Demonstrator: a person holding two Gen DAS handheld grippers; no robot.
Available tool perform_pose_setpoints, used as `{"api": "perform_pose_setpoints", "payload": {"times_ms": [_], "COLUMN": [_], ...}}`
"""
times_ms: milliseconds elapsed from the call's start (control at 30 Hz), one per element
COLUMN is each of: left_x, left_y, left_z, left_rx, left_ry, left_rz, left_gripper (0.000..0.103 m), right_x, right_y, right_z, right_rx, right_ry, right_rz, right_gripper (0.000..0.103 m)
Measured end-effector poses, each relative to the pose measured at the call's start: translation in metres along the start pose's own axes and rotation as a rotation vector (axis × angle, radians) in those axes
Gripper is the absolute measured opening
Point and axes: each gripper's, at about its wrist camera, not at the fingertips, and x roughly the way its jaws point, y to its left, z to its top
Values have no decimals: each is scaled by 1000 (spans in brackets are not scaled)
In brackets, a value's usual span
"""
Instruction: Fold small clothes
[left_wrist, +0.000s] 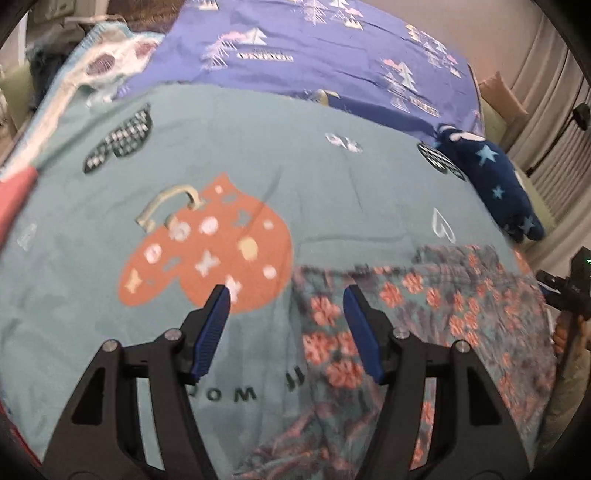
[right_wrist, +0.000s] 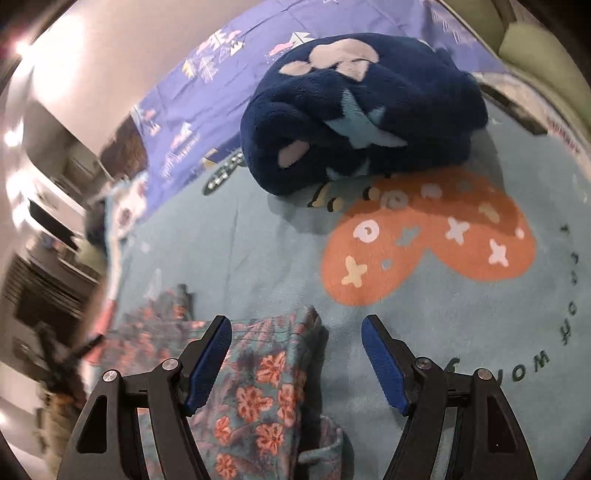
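A small teal garment with orange flowers (left_wrist: 424, 325) lies flat on the teal blanket (left_wrist: 258, 147). My left gripper (left_wrist: 286, 299) hangs open over its left edge, nothing between the blue pads. In the right wrist view the same flowered garment (right_wrist: 258, 380) lies under the open right gripper (right_wrist: 297, 326). Its right-hand corner sits between the fingers, untouched. A dark blue fleece garment with stars (right_wrist: 362, 110) is bunched up beyond it, also seen as the starred fleece (left_wrist: 495, 184) at the right of the left wrist view.
The teal blanket (right_wrist: 240, 240) carries an orange heart print (right_wrist: 424, 251) and covers a purple sheet (left_wrist: 314, 48) with tree motifs. The other gripper's black body (left_wrist: 569, 288) shows at the right edge of the left wrist view. Curtains (left_wrist: 554, 122) hang beyond the bed.
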Motion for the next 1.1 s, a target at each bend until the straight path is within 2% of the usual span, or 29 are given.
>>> {"api": "perform_pose_setpoints", "payload": {"times_ms": [100, 133, 200, 233, 267, 300, 333, 367, 400, 467, 533, 633, 700, 733, 767, 800, 833, 867, 967, 1100], "left_x": [10, 11, 8, 7, 4, -3, -13, -28, -39, -55, -54, -27, -17, -17, -22, -28, -38, -51, -79, -103], "left_y": [0, -2, -10, -14, -15, -17, -20, -22, -22, -21, -16, -8, -5, -3, -1, 0, 1, 1, -1, -7], "left_z": [-7, -8, -10, -10, -9, -8, -9, -9, -9, -8, -7, -10, -14, -18, -24, -27, -32, -39, -60, -101], "left_rx": [-17, -12, 36, 53, 44, 40, 48, 56, 52, 51, 62, 46, 23, 8, -12, -23, -32, -36, -25, -1], "left_ry": [52, 43, 12, 7, -8, -39, -84, -144, -183, -233, -234, -148, -99, -89, -93, -101, -117, -138, -140, -76], "left_rz": [-49, -45, -54, -71, -68, -56, -43, -39, -44, -41, -4, 40, 69, 63, 56, 54, 55, 56, 31, 8], "left_gripper": [65, 65, 35, 4, 4, 4, 4, 4, 4, 4, 5, 7, 9, 16, 29, 36, 48, 55, 61, 65], "right_x": [-2, 0, 5, 9, 12, 16, 16, 12, 4, -15, -19, 2, 22, 25, 24, 14, 3, -14, -56, -85], "right_y": [0, 1, 9, 13, 17, 23, 27, 33, 40, 51, 56, 55, 47, 43, 38, 32, 29, 25, 15, 3], "right_z": [0, 0, -2, -2, -3, -5, -6, -6, -6, 0, 7, 15, 13, 9, 5, -1, -6, -13, -39, -79], "right_rx": [-28, -39, -70, -88, -99, -113, -111, -131, -162, -196, -224, -217, -178, -159, -141, -127, -124, -129, -130, -90], "right_ry": [13, 23, 54, 68, 72, 89, 87, 52, 10, -53, -83, -32, 41, 63, 74, 59, 38, 9, -27, 10], "right_rz": [35, 47, 81, 92, 99, 105, 103, 89, 80, 126, 120, 63, -37, -61, -66, -64, -71, -89, -103, -74], "right_gripper": [74, 75, 74, 58, 6, 9, 6, 6, 6, 6, 7, 12, 16, 16, 17, 18, 22, 26, 34, 39]}}
